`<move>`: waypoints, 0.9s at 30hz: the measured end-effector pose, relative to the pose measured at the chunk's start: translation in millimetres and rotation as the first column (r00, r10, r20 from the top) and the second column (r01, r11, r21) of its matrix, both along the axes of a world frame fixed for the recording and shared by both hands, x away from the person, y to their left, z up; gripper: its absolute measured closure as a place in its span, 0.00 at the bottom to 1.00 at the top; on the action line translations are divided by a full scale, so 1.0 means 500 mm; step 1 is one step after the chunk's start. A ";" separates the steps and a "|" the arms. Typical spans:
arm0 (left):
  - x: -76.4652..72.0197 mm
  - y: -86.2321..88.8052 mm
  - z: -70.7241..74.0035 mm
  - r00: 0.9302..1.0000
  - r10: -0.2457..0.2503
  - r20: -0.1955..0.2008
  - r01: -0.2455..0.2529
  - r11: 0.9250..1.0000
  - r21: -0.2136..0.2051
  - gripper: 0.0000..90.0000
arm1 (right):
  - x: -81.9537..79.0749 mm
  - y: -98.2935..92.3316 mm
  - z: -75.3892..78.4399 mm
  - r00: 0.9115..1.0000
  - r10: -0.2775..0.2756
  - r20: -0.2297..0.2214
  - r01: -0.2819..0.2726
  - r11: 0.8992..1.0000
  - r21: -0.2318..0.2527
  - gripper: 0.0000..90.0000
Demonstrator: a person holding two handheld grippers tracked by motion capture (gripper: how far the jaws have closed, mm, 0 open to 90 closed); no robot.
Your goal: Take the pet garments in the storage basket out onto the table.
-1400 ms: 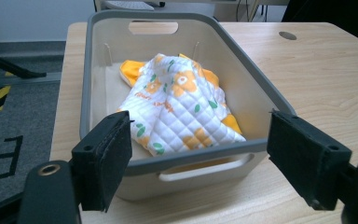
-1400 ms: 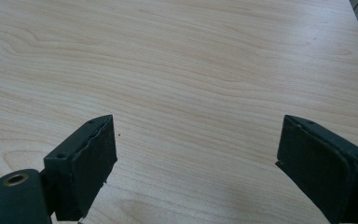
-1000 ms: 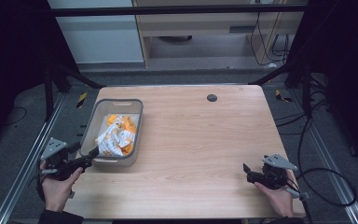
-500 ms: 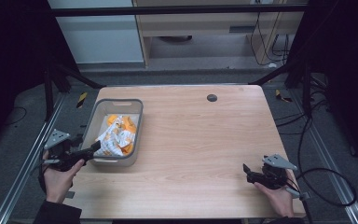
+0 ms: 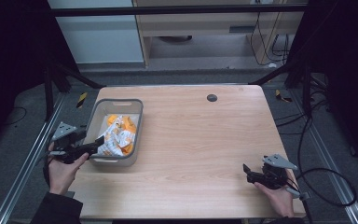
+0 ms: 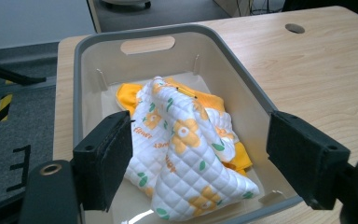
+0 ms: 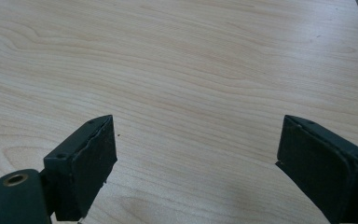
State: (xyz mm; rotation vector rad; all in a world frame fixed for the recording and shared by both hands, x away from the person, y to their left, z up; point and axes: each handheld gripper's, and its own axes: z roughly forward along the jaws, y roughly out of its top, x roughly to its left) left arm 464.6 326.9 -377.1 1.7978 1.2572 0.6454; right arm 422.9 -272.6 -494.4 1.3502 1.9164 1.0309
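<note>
While my left gripper hangs at the near left corner of the grey bin, its jaws stand wide apart and hold nothing. Seen in the left gripper view, the quilted cloth lies straight ahead and a little below, bunched in the bottom of the bin, white with yellow flowers, an orange layer under it. The bundle's long axis runs from the near wall toward the handle cutout at the far wall, roughly in line with the gripper's own pointing. Near end of the cloth sits just beyond the rim, between the two jaws as framed.

My right gripper rests on the bench at the near right corner, jaws released, bare wood in front of it, well apart from the bin.

Judgement: left hand is the nearer by far; the pick turns on dropping forward and down over the rim onto the near fold. Risk: clipping the bin wall with the right-side jaw
</note>
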 end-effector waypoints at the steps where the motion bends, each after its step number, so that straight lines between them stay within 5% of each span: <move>1: 0.003 -0.002 0.000 1.000 -0.006 -0.009 0.006 1.000 0.006 0.25 | 0.000 0.000 0.000 1.000 -0.001 -0.001 0.001 1.000 0.000 0.13; 27: 0.078 -0.039 -0.003 0.992 -0.021 -0.123 0.032 0.995 0.090 0.25 | 0.001 -0.002 -0.001 1.000 -0.003 -0.016 0.003 1.000 0.019 0.13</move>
